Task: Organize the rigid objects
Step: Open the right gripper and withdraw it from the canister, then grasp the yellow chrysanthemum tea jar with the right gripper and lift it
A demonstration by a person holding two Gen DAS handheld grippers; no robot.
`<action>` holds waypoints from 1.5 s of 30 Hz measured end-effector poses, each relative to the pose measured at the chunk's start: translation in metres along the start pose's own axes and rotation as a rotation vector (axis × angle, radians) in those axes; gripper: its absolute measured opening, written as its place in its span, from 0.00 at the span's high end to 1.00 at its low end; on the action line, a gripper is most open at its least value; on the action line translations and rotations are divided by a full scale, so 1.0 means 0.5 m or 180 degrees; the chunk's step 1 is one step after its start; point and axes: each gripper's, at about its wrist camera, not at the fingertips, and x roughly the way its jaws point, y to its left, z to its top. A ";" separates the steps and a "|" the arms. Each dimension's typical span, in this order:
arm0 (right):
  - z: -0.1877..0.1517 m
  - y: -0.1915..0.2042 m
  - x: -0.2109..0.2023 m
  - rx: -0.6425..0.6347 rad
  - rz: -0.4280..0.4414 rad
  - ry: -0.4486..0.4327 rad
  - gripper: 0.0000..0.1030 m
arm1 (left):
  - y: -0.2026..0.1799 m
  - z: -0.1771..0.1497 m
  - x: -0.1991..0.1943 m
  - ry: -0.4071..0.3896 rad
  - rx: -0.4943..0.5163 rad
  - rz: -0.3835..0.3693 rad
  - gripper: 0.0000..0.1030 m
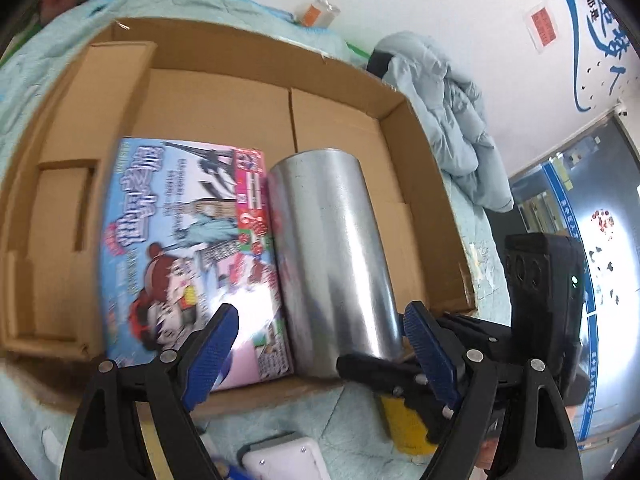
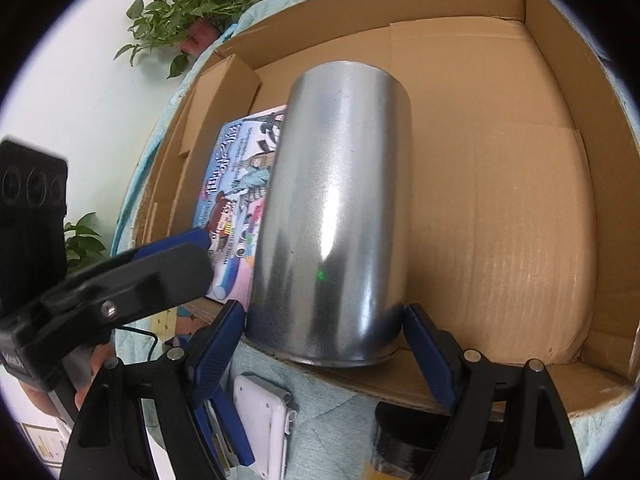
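Shiny can (image 2: 332,216) lies in the box (image 2: 520,220)
Right gripper (image 2: 324,338) fingers wide around it, left gripper (image 1: 316,344) wide too; it could roll into the picture box (image 1: 192,248)

Both grippers are held tilted downward with jaws spread wide.

The left gripper (image 1: 320,344) is kept apart from anything between its blue pads (image 1: 212,354); the right gripper (image 2: 324,344) is likewise spread, nothing pressed by its pads (image 2: 430,354).

Shiny metal can (image 2: 336,216); matt corrugated cardboard box (image 2: 520,208).
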 end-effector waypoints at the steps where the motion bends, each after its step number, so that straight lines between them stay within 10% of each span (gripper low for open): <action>1: -0.002 0.003 -0.010 -0.0009 0.0028 -0.0048 0.20 | 0.000 -0.007 -0.015 -0.0144 0.0062 0.0048 0.19; 6: -0.043 0.017 -0.066 -0.0046 0.0096 -0.0269 0.20 | -0.016 -0.072 -0.119 -0.0661 0.0219 0.0326 0.18; 14: -0.223 0.113 -0.160 -0.0574 -0.0721 -0.1328 0.15 | -0.059 -0.221 -0.239 -0.1659 0.0446 0.1135 0.01; 20: -0.339 0.140 -0.151 -0.0365 -0.0675 -0.1676 0.15 | -0.055 -0.318 -0.223 -0.1762 0.0437 0.1134 0.03; 21: -0.355 0.145 -0.149 -0.0433 -0.0762 -0.1732 0.21 | -0.057 -0.331 -0.219 -0.1761 0.0457 0.1091 0.13; 24: -0.384 0.145 -0.163 -0.0500 -0.1241 -0.1848 0.72 | -0.061 -0.360 -0.206 -0.1577 0.0560 0.0948 1.00; 27: -0.393 0.134 -0.182 -0.0543 -0.1244 -0.1919 0.62 | -0.082 -0.389 -0.200 -0.1578 0.0638 0.0968 0.96; 30: -0.401 0.115 -0.205 -0.0557 -0.1101 -0.2027 0.09 | -0.092 -0.401 -0.201 -0.1510 0.0580 0.1005 0.02; 41: -0.326 -0.055 -0.190 0.0267 -0.0608 -0.1354 0.10 | -0.094 -0.392 -0.144 -0.1155 0.0425 0.0628 0.01; 45: -0.314 -0.077 -0.162 0.0317 -0.0481 -0.1119 0.33 | -0.119 -0.365 -0.121 -0.0932 0.0513 0.0369 0.01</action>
